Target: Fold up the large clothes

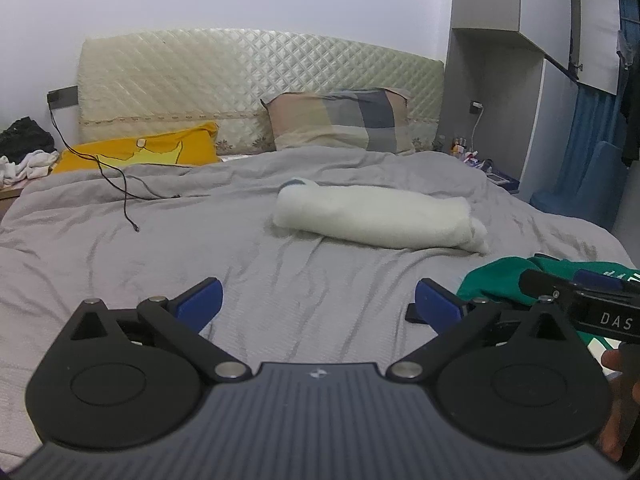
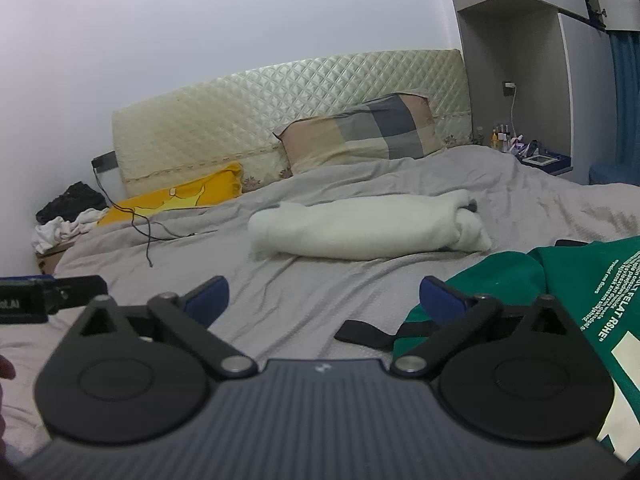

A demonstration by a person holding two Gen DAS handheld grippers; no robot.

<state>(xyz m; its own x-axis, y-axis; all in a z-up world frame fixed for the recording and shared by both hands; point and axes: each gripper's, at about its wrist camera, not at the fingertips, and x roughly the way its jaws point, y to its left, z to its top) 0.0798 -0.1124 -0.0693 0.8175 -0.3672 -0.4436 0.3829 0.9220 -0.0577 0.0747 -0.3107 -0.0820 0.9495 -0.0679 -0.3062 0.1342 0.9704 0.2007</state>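
Two hand-held grippers are shown over a bed covered by a grey sheet (image 1: 120, 240). The left gripper (image 1: 319, 298) is seen with its blue pads spread wide and nothing between them; only bare sheet lies in the gap. The right gripper (image 2: 324, 298) is likewise spread wide and empty, although its right-hand pad (image 2: 440, 300) stands just over the edge of a green garment (image 2: 580, 280), and whether the pad touches the cloth cannot be told.

Ahead of both tools, well apart from the fingertips, a white garment (image 1: 376, 216) is seen folded or rolled into a compact bundle; this item is judged to be finished and set aside. The green garment, printed with white lettering, lies crumpled to the right of the right gripper and low at the right edge of the left wrist view (image 1: 508, 280); it is judged to be not yet folded. A black strap (image 2: 362, 334) lies on the sheet just in front of the right gripper's body, beside the green cloth.

Beyond the bundle, a checked pillow (image 1: 340, 120), a yellow pillow (image 1: 160, 150) and a quilted headboard (image 1: 240, 80) are visible, with a black cable (image 1: 120, 184) trailing across the sheet ahead and to the left.

One garment is thus taken as done; the green one remains to be spread, folded and placed.
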